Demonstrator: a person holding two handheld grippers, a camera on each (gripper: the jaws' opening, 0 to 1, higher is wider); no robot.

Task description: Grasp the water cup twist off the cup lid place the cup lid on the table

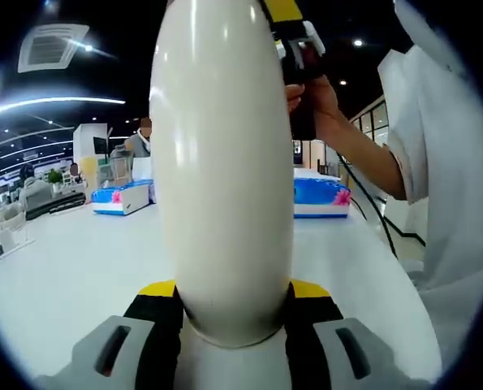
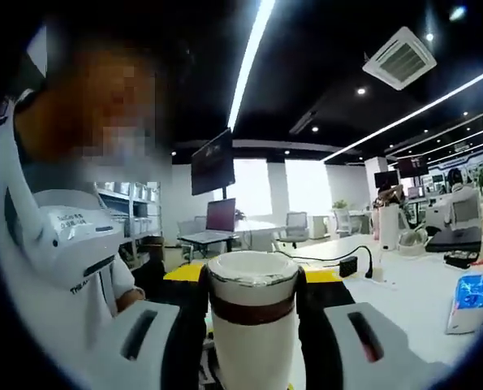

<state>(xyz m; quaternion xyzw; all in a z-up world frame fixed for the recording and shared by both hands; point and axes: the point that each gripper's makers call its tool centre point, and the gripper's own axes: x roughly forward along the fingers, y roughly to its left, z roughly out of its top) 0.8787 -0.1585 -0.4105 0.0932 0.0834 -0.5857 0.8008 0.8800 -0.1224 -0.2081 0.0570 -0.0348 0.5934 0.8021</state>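
- Cup point(image 1: 223, 171), one only, white and tall, stood gripped between the left gripper's point(image 1: 233, 313) two black, yellow-tipped jaws, pressed on both sides of its lower body; its lid end point(image 2: 252, 276), white with a brown band, sat between the right gripper's point(image 2: 252, 313) two jaws, which looked closed against it
- Boxes, two of them, blue and white with pink marks, lay on the white table point(image 1: 71, 276); one point(image 1: 123, 197) left of the cup, one point(image 1: 321, 197) right of it, both well behind
- Hand point(image 1: 316, 99), one, was raised beside the cup's top, wrapped round the dark body of the other tool; the forearm ran down to a white sleeve point(image 1: 440, 179)
- Laptop point(image 2: 215, 221), one, stood open on a far desk
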